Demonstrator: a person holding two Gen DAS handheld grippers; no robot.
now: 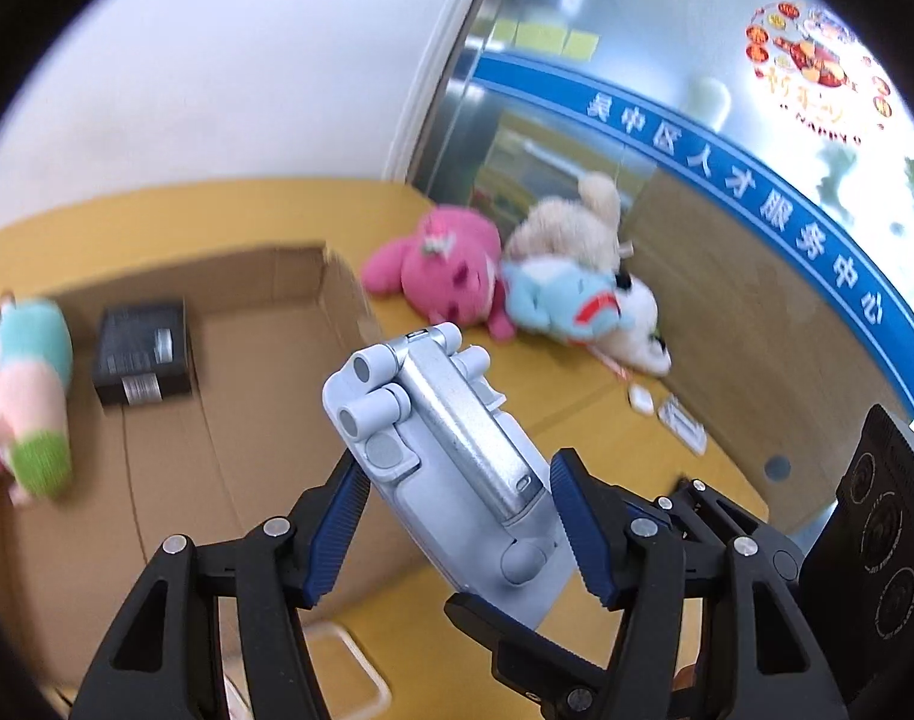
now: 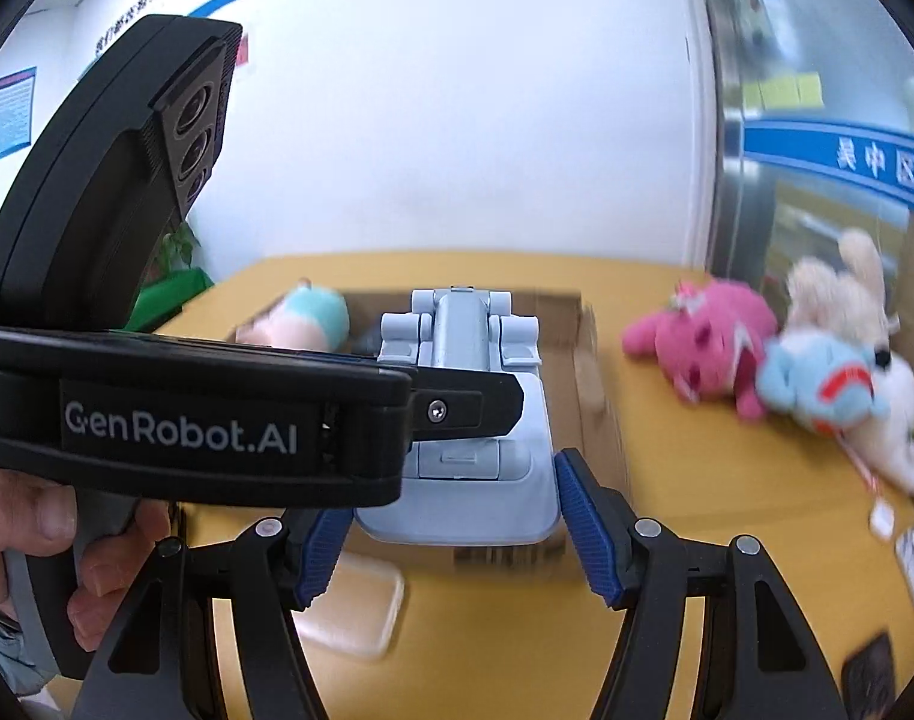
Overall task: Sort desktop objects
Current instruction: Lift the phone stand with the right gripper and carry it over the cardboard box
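A folding stand (image 1: 450,450) was gripped by both grippers, left (image 1: 457,516) and right (image 2: 450,516); 2 items lay boxed (image 1: 264,348), 3 plush toys (image 1: 450,276) remained unsorted.

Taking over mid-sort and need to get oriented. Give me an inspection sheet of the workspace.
Surface: yellow tabletop.
Job's things: grey folding stand held off the table; cardboard box holds a black box and a pastel plush.
Clutter: pink plush, blue plush, cream plush piled outside the box.
Grippers: left gripper and right gripper both clamp the stand.
Cables: nothing seen.
Surroundings: white wall, glass partition.
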